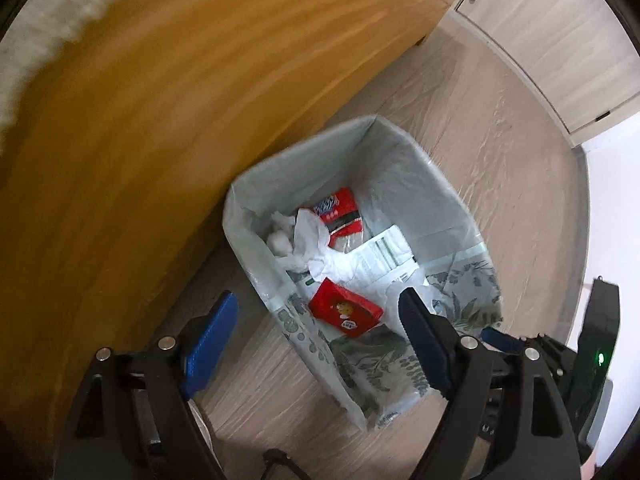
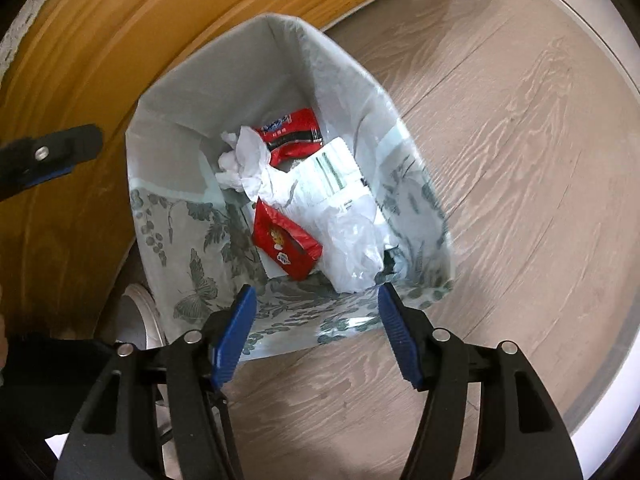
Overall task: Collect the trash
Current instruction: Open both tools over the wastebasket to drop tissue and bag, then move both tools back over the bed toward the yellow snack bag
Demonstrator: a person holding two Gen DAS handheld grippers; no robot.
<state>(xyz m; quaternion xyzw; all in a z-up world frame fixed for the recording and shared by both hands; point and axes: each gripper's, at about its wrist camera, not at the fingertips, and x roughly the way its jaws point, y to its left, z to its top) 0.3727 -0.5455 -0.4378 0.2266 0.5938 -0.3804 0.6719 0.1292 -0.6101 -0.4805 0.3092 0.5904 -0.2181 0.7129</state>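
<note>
A floral-print bin with a pale liner bag [image 1: 400,152] [image 2: 192,248] stands on the wood floor beside a wooden bed frame. Inside lie a red carton [image 1: 346,314] [image 2: 286,246], a red snack wrapper [image 1: 340,216] [image 2: 292,132], crumpled white tissues [image 1: 304,240] [image 2: 244,160], a printed paper sheet [image 1: 384,250] [image 2: 332,168] and clear plastic [image 2: 352,248]. My left gripper [image 1: 318,312] is open and empty above the bin's near rim. My right gripper [image 2: 316,300] is open and empty just above the near rim.
The wooden bed frame [image 1: 160,120] [image 2: 60,160] fills the left side. A pale cabinet [image 1: 540,40] stands at the far right. The right gripper shows at the left wrist view's right edge [image 1: 532,352]; the left gripper's finger shows in the right wrist view [image 2: 48,152].
</note>
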